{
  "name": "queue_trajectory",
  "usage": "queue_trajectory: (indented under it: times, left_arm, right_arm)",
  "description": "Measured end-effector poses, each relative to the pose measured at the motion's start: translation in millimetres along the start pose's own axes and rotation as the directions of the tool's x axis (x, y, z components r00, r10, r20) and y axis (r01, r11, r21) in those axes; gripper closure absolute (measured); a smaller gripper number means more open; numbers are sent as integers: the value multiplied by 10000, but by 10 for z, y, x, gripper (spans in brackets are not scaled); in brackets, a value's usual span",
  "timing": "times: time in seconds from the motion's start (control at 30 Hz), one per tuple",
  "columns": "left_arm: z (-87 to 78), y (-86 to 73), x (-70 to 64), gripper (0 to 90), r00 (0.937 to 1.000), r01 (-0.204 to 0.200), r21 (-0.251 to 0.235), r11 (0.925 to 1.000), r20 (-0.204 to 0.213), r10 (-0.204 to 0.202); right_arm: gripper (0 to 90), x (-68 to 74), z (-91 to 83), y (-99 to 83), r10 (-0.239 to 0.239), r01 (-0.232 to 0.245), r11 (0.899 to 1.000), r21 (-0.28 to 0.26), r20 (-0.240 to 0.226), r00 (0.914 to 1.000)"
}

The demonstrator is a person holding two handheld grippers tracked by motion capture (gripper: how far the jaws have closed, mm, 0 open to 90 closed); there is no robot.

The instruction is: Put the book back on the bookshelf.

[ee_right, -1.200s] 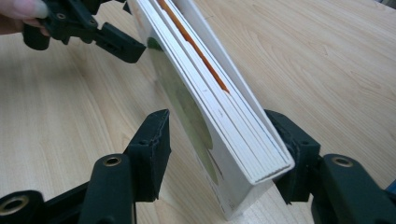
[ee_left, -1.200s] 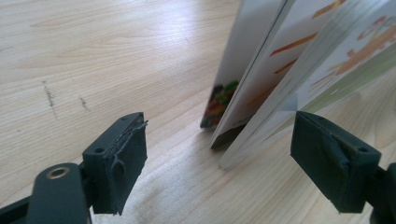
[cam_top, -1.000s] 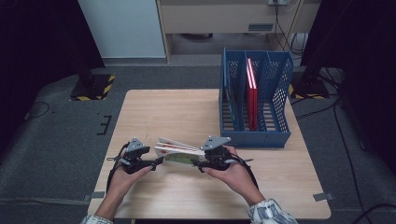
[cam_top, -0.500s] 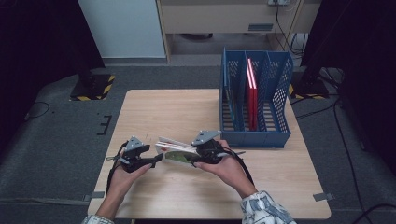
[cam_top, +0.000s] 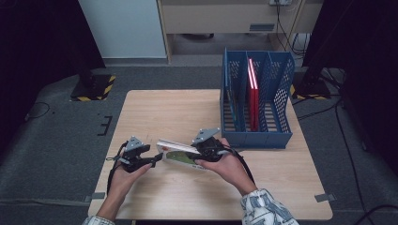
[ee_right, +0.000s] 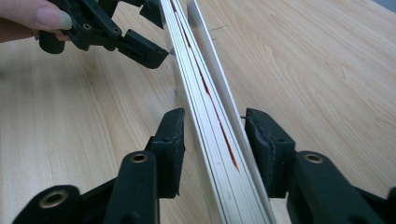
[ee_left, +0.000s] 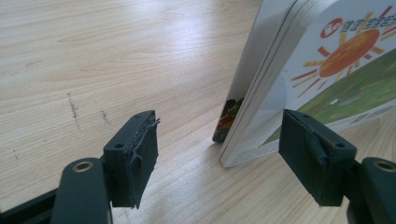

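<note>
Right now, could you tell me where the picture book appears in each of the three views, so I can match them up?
High view: the picture book lies low and centre, between the left gripper and right gripper.
Left gripper view: upper right, its sun cover beside the right-hand jaw.
Right gripper view: centre, edge-on between the jaws.
Shared landmark: the wooden table.

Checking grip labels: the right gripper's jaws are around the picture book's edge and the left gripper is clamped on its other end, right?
Not quite. In the left gripper view the left gripper is open, the picture book unclamped. The right gripper does straddle its edge.
</note>
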State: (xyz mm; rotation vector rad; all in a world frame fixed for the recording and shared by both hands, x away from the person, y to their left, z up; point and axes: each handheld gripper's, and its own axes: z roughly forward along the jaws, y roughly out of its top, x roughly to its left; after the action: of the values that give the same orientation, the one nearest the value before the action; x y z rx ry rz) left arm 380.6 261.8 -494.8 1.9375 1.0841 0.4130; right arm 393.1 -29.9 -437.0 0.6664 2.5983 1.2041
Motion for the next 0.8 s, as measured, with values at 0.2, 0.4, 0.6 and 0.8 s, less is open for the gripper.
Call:
queue_trajectory:
  times: [0.2, 0.4, 0.6, 0.8]
  left_arm:
    - [22, 19, 9, 278, 9999, -6, -2, 10000, -141, 5]
    - [42, 27, 13, 280, 9997, 119, -55, 9999, -200, -120]
    - [33, 16, 32, 281, 9997, 118, -4, 9999, -226, -118]
    - [8, -10, 31, 268, 9993, -55, 186, 9998, -372, 62]
  right_arm:
    - [607, 2, 7, 0, -71, 71, 10000, 26, -28, 10000]
    - [632, 21, 26, 7, -138, 138, 9999, -7, 78, 9999]
    - [650, 1, 64, 2, -125, 125, 9999, 19, 77, 9999]
    - [656, 7, 102, -6, -278, 277, 9994, 231, 55, 9996]
